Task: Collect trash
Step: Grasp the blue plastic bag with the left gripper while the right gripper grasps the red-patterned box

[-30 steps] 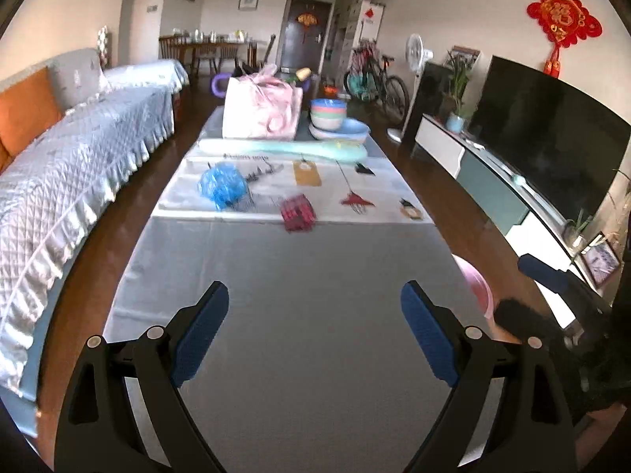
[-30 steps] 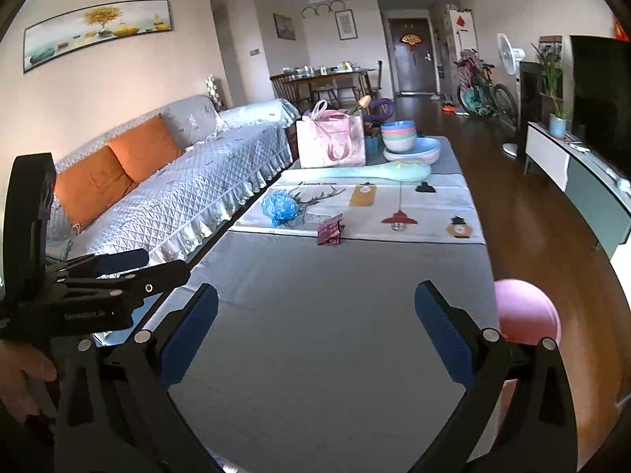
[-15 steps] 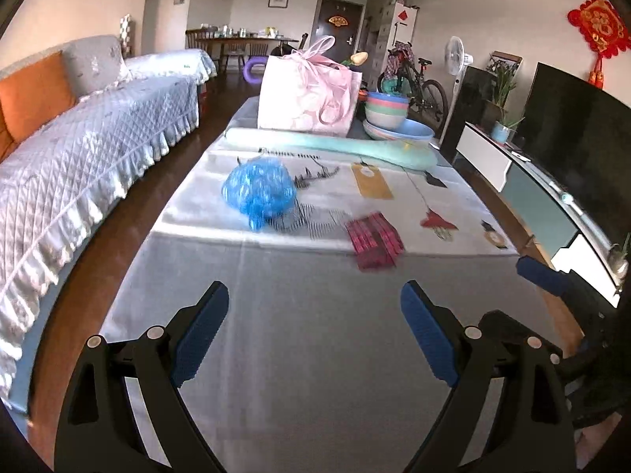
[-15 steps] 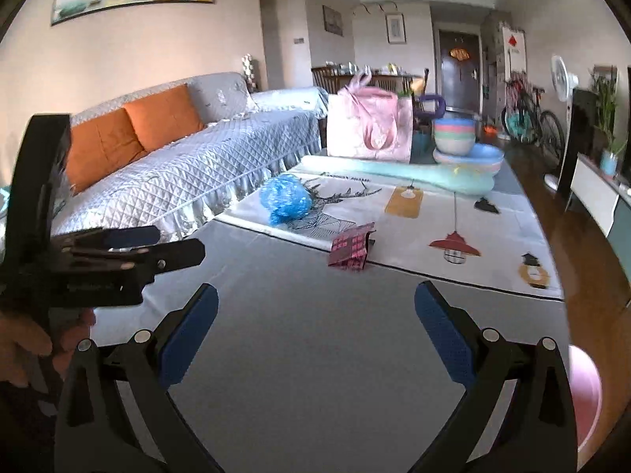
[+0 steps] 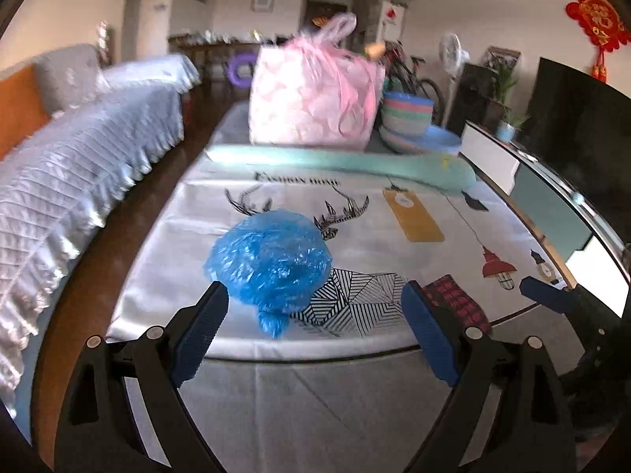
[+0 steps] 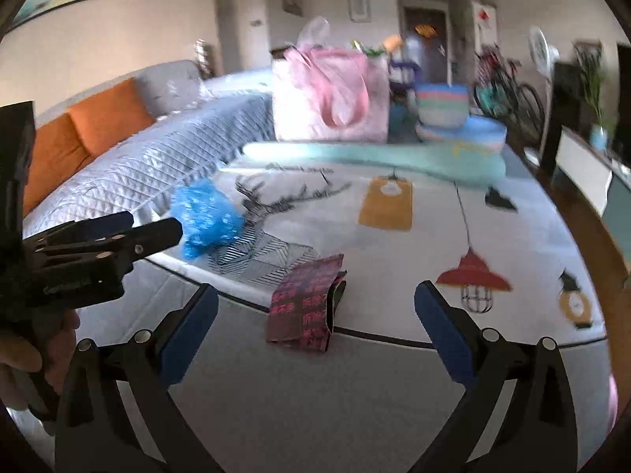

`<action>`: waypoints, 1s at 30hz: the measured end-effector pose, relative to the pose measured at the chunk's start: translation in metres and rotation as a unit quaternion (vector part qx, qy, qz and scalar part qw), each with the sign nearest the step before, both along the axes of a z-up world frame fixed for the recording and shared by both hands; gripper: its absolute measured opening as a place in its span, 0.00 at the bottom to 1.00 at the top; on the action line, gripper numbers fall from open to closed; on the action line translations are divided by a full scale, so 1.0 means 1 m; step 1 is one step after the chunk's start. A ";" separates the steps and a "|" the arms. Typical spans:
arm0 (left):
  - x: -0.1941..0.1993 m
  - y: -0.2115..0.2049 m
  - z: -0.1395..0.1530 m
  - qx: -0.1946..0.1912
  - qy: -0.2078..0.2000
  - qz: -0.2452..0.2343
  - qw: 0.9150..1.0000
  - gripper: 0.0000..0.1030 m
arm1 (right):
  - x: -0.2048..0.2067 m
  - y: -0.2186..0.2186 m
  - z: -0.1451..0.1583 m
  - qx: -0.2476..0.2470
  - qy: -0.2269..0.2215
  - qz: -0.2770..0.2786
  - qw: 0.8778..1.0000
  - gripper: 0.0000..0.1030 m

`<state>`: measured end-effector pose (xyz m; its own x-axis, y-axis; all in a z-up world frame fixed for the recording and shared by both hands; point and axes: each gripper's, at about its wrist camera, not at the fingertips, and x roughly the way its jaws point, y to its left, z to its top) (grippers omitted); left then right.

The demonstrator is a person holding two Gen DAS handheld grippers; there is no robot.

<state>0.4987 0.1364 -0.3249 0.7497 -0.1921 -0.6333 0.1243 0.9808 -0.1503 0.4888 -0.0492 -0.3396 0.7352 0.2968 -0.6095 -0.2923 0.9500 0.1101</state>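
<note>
The long table (image 5: 355, 414) carries a printed cloth (image 5: 394, 252) where the trash lies. The left gripper (image 5: 315, 331), wide open and empty, lines up with the crumpled blue bag (image 5: 272, 262); the right gripper (image 6: 315, 327), equally open, faces the red wrapper (image 6: 307, 299).

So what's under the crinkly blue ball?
The blue plastic ball sits on the deer-print cloth. You can see antlers and striped patterns around it; whatever is directly beneath stays hidden.

Soft even daylight, strong fisheye bending and dark corners, motion blur across the far room, faint shadows
</note>
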 end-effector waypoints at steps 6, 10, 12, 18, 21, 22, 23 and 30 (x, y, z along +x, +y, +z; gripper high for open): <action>0.048 0.018 -0.013 -0.046 0.027 -0.006 0.999 0.58 | 0.018 0.020 -0.019 -0.052 0.033 0.003 0.998 0.94; 0.045 0.010 -0.016 -0.055 0.068 -0.016 0.996 0.03 | 0.035 0.021 -0.024 -0.041 0.072 -0.001 0.997 0.75; 0.033 0.004 -0.012 -0.040 0.072 -0.034 0.996 0.01 | 0.039 0.023 -0.029 -0.046 0.093 0.011 0.995 0.42; -0.037 0.000 -0.005 -0.047 0.112 -0.053 0.991 0.01 | 0.022 0.000 -0.010 0.020 0.100 0.005 0.995 0.13; -0.075 -0.007 0.005 -0.065 0.128 -0.048 0.988 0.01 | -0.003 -0.008 0.004 0.040 0.104 0.011 0.994 0.10; -0.088 -0.011 0.013 -0.065 0.124 -0.046 0.989 0.01 | -0.013 -0.009 0.009 0.043 0.104 0.014 0.994 0.09; -0.100 -0.014 0.020 -0.070 0.120 -0.044 0.989 0.01 | -0.027 -0.011 0.016 0.044 0.102 0.019 0.994 0.09; -0.185 -0.058 0.056 -0.044 0.101 -0.053 0.993 0.01 | -0.118 -0.032 0.065 0.042 0.070 0.030 0.996 0.09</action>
